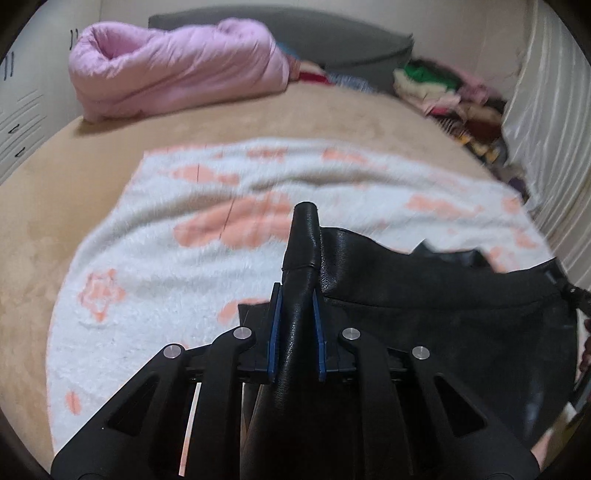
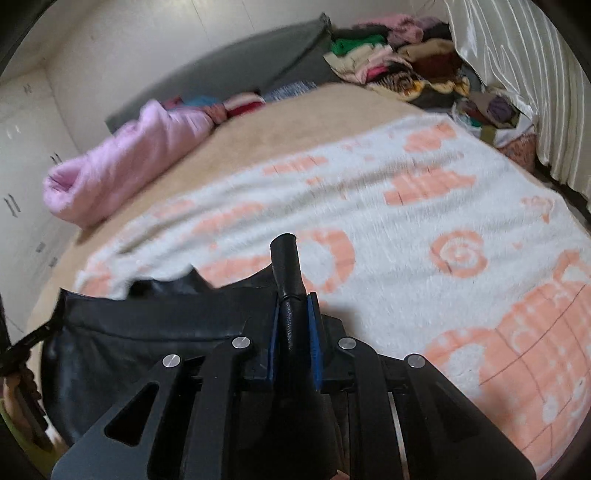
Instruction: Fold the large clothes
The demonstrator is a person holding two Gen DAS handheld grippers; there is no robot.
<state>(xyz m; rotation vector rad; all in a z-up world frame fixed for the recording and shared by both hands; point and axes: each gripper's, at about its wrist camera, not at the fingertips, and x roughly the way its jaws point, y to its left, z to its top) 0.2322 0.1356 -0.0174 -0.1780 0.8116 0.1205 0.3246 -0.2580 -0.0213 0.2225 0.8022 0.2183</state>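
Left wrist: left gripper (image 1: 297, 332) clamping black leather garment (image 1: 424, 295) fold between jaws; right gripper (image 2: 293, 332) pinching same, over blanket (image 2: 406, 221).

Tan bed (image 1: 110, 155) under a white blanket with peach flowers (image 1: 155, 295). At the bed's far end, a grey headboard (image 1: 332, 33) with a rolled pink quilt (image 1: 177, 70) before it. Beside the headboard, heaped clothes (image 2: 406, 62) against pale satin curtains (image 2: 517, 74). Opposite, white wardrobe doors (image 2: 22, 155).
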